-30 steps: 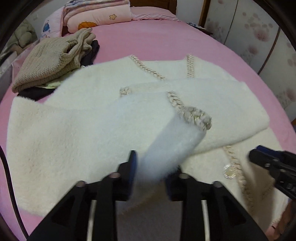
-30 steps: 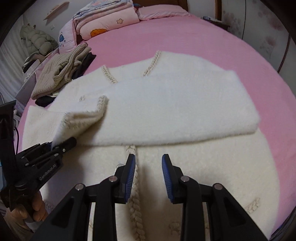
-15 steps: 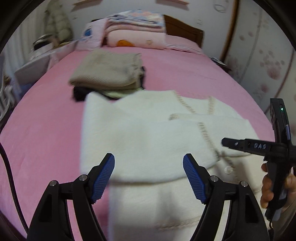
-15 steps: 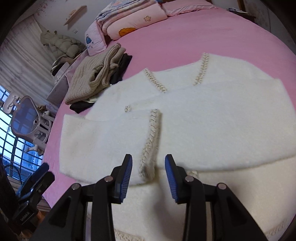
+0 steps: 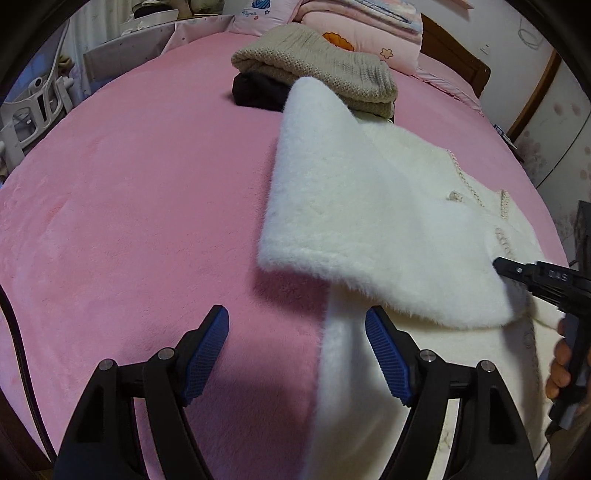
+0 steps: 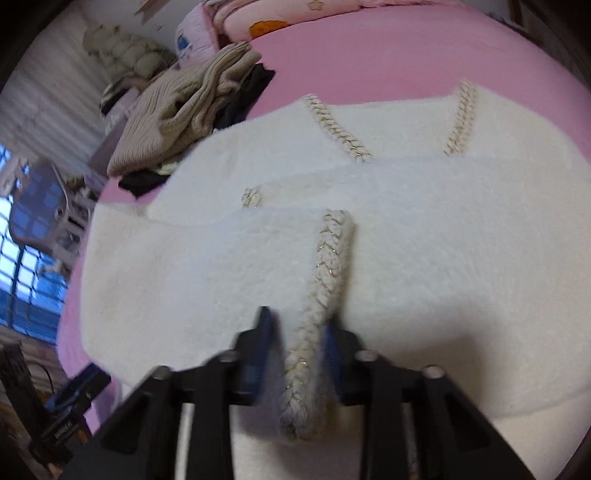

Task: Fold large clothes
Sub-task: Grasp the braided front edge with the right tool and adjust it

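A white fluffy cardigan (image 5: 369, 206) with braided trim lies on the pink bed (image 5: 129, 192), both sleeves folded across its front. My left gripper (image 5: 297, 350) is open and empty, hovering over the cardigan's left edge and the bedspread. My right gripper (image 6: 299, 350) is closed around the braided cuff (image 6: 325, 273) of the folded sleeve; it also shows in the left wrist view (image 5: 517, 271) at the sleeve's end.
A folded beige knit sweater (image 5: 314, 66) on dark clothes (image 5: 258, 92) sits just beyond the cardigan's shoulder. Pink bedding (image 5: 369, 29) is stacked at the headboard. A chair and window (image 6: 33, 206) stand off the bed's left side.
My left gripper let go of the sleeve, opened, and pulled back to the left edge. My right gripper moved forward onto the sleeve's braided cuff and closed on it.
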`<action>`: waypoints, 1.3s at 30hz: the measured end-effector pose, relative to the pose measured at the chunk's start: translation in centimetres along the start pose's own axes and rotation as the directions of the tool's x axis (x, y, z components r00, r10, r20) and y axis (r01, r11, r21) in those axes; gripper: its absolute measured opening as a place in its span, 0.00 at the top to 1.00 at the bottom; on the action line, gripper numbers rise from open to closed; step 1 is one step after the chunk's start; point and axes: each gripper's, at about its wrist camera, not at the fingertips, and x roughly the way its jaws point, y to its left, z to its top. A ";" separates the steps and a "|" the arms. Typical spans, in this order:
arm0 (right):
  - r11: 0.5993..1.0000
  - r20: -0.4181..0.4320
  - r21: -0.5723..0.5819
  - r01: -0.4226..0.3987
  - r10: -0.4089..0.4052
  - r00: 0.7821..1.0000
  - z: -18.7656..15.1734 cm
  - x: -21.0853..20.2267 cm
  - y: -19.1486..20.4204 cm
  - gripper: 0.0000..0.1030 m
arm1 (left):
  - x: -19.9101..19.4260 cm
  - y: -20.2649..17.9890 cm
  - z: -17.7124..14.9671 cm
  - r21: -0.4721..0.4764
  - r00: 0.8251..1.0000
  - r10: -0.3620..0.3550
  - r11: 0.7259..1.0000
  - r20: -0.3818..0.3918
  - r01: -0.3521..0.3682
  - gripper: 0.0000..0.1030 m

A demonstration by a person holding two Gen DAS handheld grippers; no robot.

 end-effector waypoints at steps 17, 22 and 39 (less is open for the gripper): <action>0.921 0.349 -0.131 0.367 -0.304 0.886 6.8 -10.2 -2.1 0.87 | 4.2 -4.0 3.9 -0.102 0.999 -0.019 0.995 -0.032 0.015 0.75; 0.888 0.258 -0.081 0.453 -0.420 0.870 6.0 -4.7 -6.5 0.87 | 3.7 -3.9 2.9 -0.109 0.999 -0.028 0.994 -0.018 0.026 0.76; 0.960 0.191 0.107 0.260 -0.277 0.942 2.0 -9.7 -11.5 0.72 | -2.5 -4.6 5.1 0.088 0.994 0.005 0.996 0.112 -0.015 0.49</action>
